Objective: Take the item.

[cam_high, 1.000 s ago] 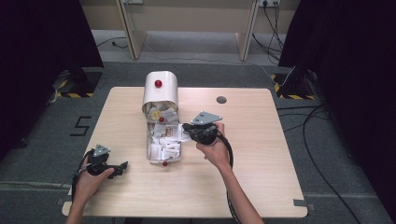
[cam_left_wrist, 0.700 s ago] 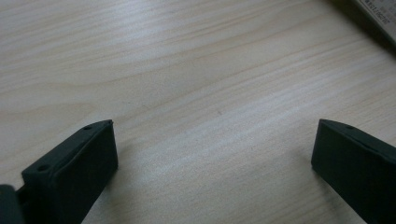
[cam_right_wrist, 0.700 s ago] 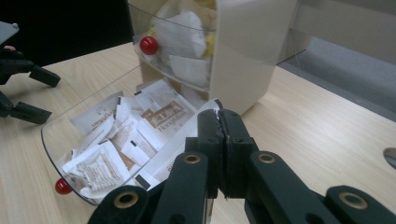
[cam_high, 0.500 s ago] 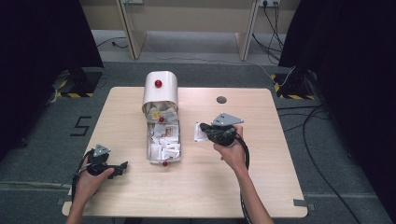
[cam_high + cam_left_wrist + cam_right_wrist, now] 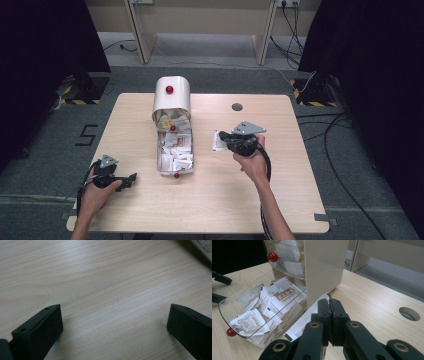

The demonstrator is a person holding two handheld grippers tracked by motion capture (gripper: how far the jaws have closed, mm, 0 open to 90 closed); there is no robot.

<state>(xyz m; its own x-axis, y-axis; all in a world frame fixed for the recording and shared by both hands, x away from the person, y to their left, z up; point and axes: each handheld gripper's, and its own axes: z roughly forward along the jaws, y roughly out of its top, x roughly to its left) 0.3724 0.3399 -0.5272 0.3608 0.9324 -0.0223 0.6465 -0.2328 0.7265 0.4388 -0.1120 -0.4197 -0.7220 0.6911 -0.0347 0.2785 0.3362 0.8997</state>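
Note:
A cream dispenser box point(image 5: 171, 96) with a red knob stands at the table's far middle. Its clear drawer point(image 5: 175, 150) lies pulled out toward me, full of paper sachets point(image 5: 262, 307). My right gripper point(image 5: 226, 137) hovers just right of the drawer, shut on a white sachet point(image 5: 218, 141). In the right gripper view the two black jaws meet on that flat white sachet point(image 5: 303, 323), beside the box's wall point(image 5: 324, 270). My left gripper point(image 5: 131, 177) rests low at the near left of the table, open. Bare wood point(image 5: 115, 290) lies between its fingers point(image 5: 42, 327).
A round cable hole point(image 5: 237, 107) sits in the tabletop to the far right of the box. The drawer's red knobs point(image 5: 272, 257) stick out at its front. Cables trail on the grey floor to the right of the table point(image 5: 300, 165).
My right gripper has drawn away from the drawer toward the right, carrying the white sachet with it. The left hand has stayed where it was.

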